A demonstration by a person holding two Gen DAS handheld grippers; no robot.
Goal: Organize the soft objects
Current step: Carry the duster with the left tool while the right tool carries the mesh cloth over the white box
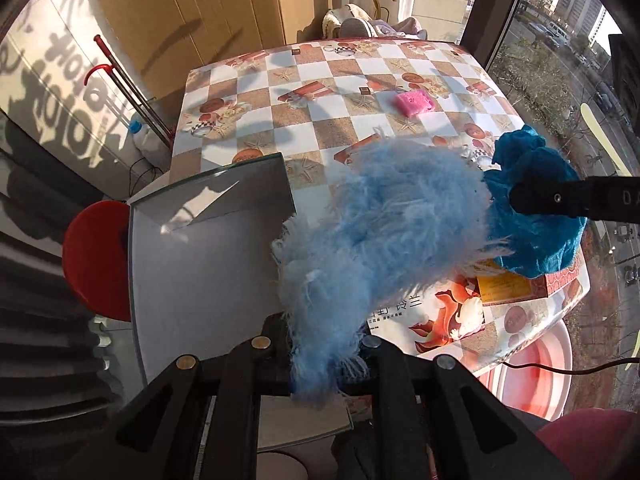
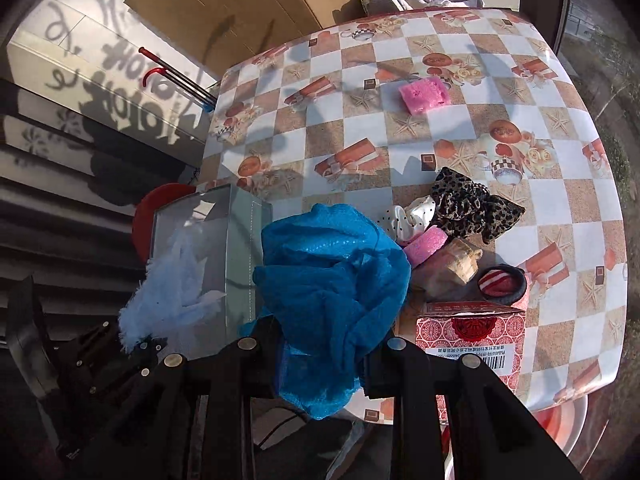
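Note:
My left gripper [image 1: 320, 354] is shut on a fluffy light-blue feathery piece [image 1: 384, 224] and holds it just right of an open clear box [image 1: 208, 248]. It also shows in the right wrist view [image 2: 168, 284], over the box [image 2: 240, 240]. My right gripper [image 2: 322, 354] is shut on a crumpled teal mesh cloth [image 2: 332, 288], held above the table's near edge; the cloth also shows in the left wrist view [image 1: 536, 208]. A pink sponge [image 2: 425, 95] lies mid-table. A leopard-print scrunchie [image 2: 472, 204], a white dotted one [image 2: 408, 216] and a pink roll [image 2: 426, 245] lie in a pile.
The checkered tablecloth [image 2: 440, 128] covers the table. A red patterned carton [image 2: 472, 332] stands at the near right, with a red striped item in a dark ring [image 2: 500, 282] and a beige piece [image 2: 460, 260] beside it. A red stool [image 1: 96, 256] stands left of the box.

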